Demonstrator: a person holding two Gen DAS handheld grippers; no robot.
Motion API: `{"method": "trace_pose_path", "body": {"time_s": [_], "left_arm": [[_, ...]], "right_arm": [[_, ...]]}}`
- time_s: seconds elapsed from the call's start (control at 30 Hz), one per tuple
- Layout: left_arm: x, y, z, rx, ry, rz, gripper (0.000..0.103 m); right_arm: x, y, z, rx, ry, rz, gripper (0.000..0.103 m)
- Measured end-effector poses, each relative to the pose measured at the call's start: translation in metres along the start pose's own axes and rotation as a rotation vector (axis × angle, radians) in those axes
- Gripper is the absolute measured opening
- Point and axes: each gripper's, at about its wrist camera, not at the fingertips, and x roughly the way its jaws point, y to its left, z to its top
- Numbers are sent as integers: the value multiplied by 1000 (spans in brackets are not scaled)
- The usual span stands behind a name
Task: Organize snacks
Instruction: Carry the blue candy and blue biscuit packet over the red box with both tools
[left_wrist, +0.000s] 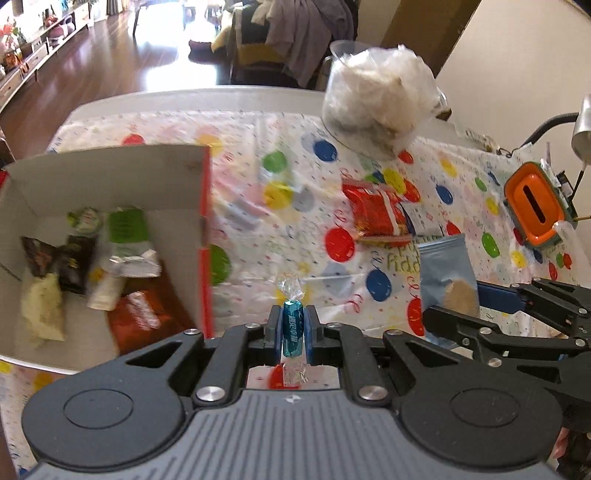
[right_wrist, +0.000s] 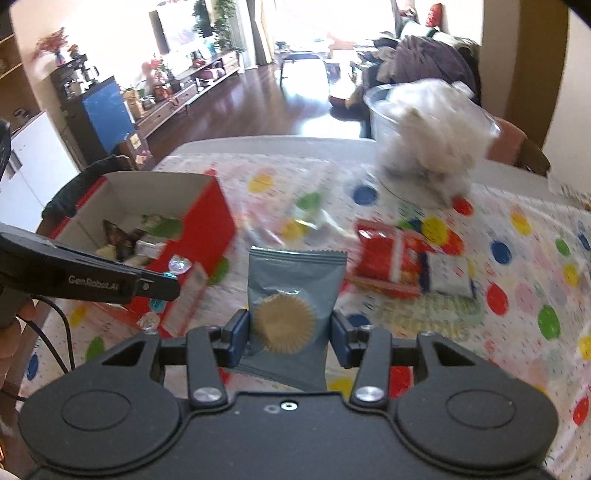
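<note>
Red box (left_wrist: 205, 236) at left on dotted tablecloth (left_wrist: 325, 166), several snacks already inside. Red packet (left_wrist: 376, 214) mid-table, plastic tub (left_wrist: 376, 96) of white wrappers behind it, orange holder (left_wrist: 535, 206) far right. Box wall stands just left of left gripper (left_wrist: 293, 325), jaws nearly closed, pinching blue candy (left_wrist: 293, 328) above cloth. Right gripper (right_wrist: 291, 328) partly open, clamping blue pouch (right_wrist: 295, 284) upright between pads.

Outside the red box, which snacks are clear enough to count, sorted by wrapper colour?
Teal candy, in left gripper: 1
Blue-grey packet, in right gripper: 1
Red packet, on tablecloth: 1
White packet beside it: 1
Total: 4. Blurred pale wrappers mid-table left uncounted.
</note>
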Motion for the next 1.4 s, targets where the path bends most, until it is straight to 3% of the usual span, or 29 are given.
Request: {"method": "trace_pose_path", "body": {"time_s": [0.33,0.77,1.13,1.4], "left_arm": [[-45,56,10,-14,-88,30,11],[-74,128,22,-35,-140,100,11],[-47,197,30,-74,-74,194,11],[-15,219,31,-11,1,230,11]], "right_arm": [[10,70,34,-81,-42,31,45],[47,137,66,-150,-43,44,45],[106,174,79,-183,40,47,45],[149,189,75,-191,126,18,45]]}}
